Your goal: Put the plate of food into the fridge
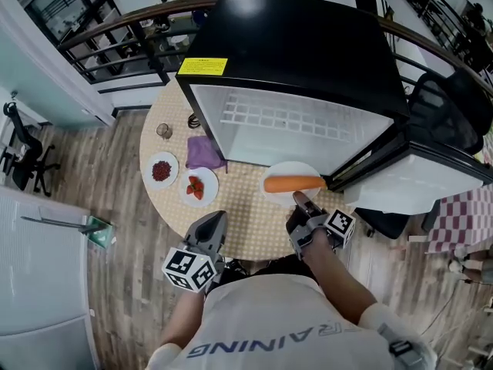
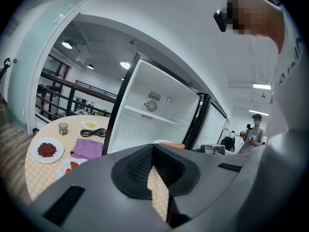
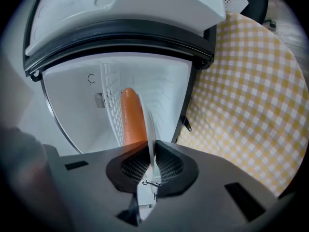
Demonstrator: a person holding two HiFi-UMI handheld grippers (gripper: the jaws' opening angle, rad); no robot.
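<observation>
A white plate [image 1: 286, 177] with a long orange carrot [image 1: 294, 183] on it is held just in front of the open black fridge [image 1: 293, 60], near its lower right corner. My right gripper [image 1: 302, 203] is shut on the plate's near rim. In the right gripper view the plate [image 3: 150, 129] runs edge-on between the pads of the right gripper [image 3: 151, 153], with the carrot [image 3: 131, 115] pointing into the white fridge interior [image 3: 82, 105]. My left gripper [image 1: 212, 230] hangs over the table's front edge, shut and empty. In its own view the left gripper [image 2: 153, 151] has its pads together.
The fridge door [image 1: 408, 179] stands open to the right; a wire shelf [image 1: 285, 118] sits inside. On the round checkered table [image 1: 246, 214] lie a plate of red berries [image 1: 161, 169], a plate of strawberries [image 1: 198, 186], a purple cloth [image 1: 204, 153] and a glass [image 1: 164, 130]. A black chair [image 1: 451, 106] stands at right.
</observation>
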